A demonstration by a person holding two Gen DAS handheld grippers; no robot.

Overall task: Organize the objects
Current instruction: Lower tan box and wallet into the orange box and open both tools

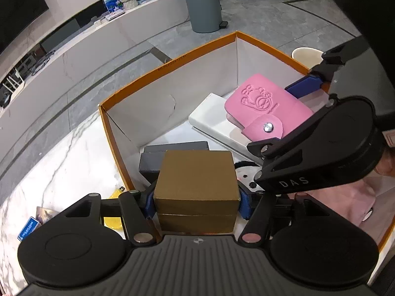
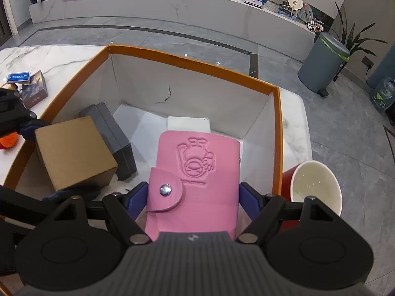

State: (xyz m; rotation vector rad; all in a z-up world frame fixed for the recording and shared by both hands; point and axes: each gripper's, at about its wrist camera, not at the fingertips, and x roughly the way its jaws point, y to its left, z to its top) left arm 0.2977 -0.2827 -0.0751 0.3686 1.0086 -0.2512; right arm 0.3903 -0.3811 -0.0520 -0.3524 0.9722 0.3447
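Note:
An orange-rimmed cardboard box (image 1: pixel 172 66) (image 2: pixel 197 60) with white inner walls stands on a marble table. My left gripper (image 1: pixel 196 202) is shut on a brown cardboard box (image 1: pixel 197 182), held over the big box's near left part; it also shows in the right wrist view (image 2: pixel 74 153). My right gripper (image 2: pixel 193 197) is shut on a pink snap-button card wallet (image 2: pixel 197 180) (image 1: pixel 264 106), held above a white flat box (image 1: pixel 212 120) (image 2: pixel 188 124) inside the big box. A dark grey box (image 1: pixel 172 153) (image 2: pixel 111 135) lies inside behind the brown one.
A red cup with a white inside (image 2: pixel 316 187) (image 1: pixel 306 55) stands outside the box's right wall. On the table to the left lie a blue card pack (image 2: pixel 19 77) (image 1: pixel 27 228), a purple-brown small box (image 2: pixel 34 91) and a yellow item (image 1: pixel 113 219). A grey bin (image 1: pixel 203 7) stands on the floor beyond.

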